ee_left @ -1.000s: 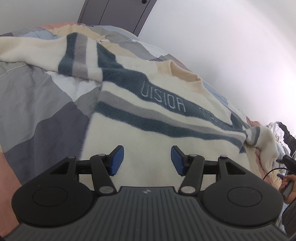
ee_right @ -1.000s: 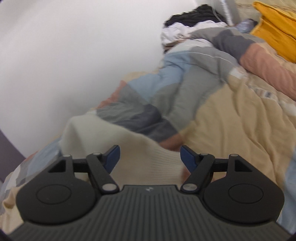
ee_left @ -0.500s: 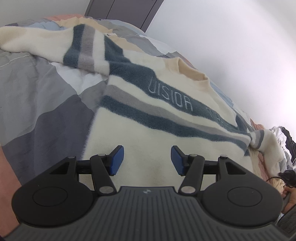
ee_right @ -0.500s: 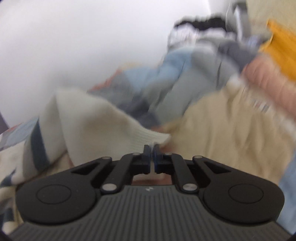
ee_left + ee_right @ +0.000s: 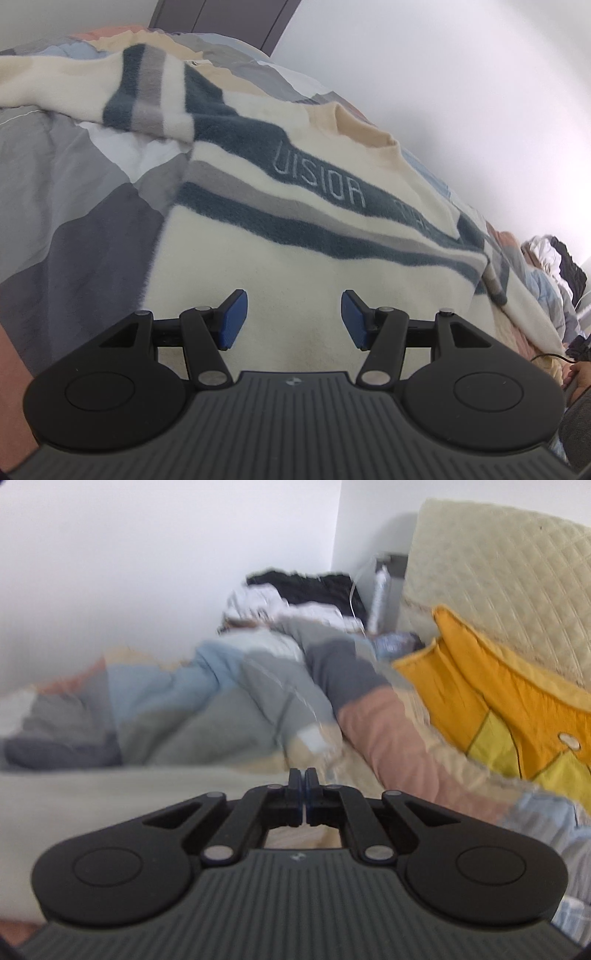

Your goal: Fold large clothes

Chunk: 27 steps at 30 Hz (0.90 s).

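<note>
A cream sweater (image 5: 303, 236) with dark teal and grey stripes and raised lettering lies front up on the patchwork bed. One sleeve (image 5: 122, 88) stretches to the far left. My left gripper (image 5: 290, 319) is open and empty, hovering over the sweater's lower body. My right gripper (image 5: 304, 794) is shut; its jaws are pressed together. Cream cloth (image 5: 110, 801), the sweater's other sleeve, spreads to the left of it and under it. The pinch itself is hidden behind the jaws.
A patchwork quilt (image 5: 229, 709) covers the bed. A yellow cushion (image 5: 506, 716) and a quilted headboard (image 5: 498, 576) are at the right. A pile of clothes (image 5: 295, 598) sits in the far corner by the white wall. A dark door (image 5: 221, 18) stands beyond the bed.
My right gripper closed on the sleeve end and has swung with it, so the view now faces the headboard. My left gripper stayed open and drifted slightly over the sweater.
</note>
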### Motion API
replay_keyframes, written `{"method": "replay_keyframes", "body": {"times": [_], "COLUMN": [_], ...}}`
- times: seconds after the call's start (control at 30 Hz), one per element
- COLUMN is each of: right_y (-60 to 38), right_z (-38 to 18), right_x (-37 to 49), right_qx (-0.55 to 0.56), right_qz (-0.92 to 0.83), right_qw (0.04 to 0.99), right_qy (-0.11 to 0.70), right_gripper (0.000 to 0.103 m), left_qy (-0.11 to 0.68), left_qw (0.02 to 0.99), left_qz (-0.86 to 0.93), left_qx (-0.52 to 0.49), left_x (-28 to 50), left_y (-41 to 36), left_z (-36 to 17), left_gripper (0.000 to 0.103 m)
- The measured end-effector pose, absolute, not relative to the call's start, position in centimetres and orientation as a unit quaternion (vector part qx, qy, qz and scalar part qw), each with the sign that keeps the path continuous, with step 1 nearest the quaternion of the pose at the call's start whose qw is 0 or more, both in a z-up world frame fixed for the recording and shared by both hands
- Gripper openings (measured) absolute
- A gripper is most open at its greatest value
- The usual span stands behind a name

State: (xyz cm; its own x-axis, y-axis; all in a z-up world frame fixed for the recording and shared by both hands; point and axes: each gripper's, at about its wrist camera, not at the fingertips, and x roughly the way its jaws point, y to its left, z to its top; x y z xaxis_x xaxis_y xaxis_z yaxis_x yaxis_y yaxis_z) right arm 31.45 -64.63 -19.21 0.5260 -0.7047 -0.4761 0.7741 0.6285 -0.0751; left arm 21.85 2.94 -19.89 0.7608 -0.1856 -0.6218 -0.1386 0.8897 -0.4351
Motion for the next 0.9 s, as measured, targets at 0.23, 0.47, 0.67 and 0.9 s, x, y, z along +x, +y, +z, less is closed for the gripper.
{"method": "replay_keyframes", "body": {"times": [0.23,0.47,0.67,0.9], "right_y": [-64.1,-61.3,-55.8,-47.4], "right_z": [-21.2,-17.0,-11.6,-6.4], "right_x": [31.1,29.1,25.5,20.7], "right_qx": [0.119,0.149,0.158,0.175], "right_qz": [-0.404,-0.379,-0.323,-0.196], "right_qw": [0.865,0.861,0.887,0.921], "right_qy": [0.274,0.304,0.289,0.287], "right_gripper": [0.005,0.007,0.052,0.051], "left_qy": [0.358,0.357,0.371,0.354], "left_qw": [0.902,0.881,0.852,0.857], "left_qz": [-0.019,-0.015,-0.048,-0.066], "left_qx": [-0.242,-0.311,-0.367,-0.369], "left_x": [22.7,22.7,20.9,17.8], "left_y": [2.7,4.7,5.2,4.5], "left_z": [-20.3,-20.6,-20.7,-18.6], "left_gripper": [0.062,0.062,0.062,0.062]}}
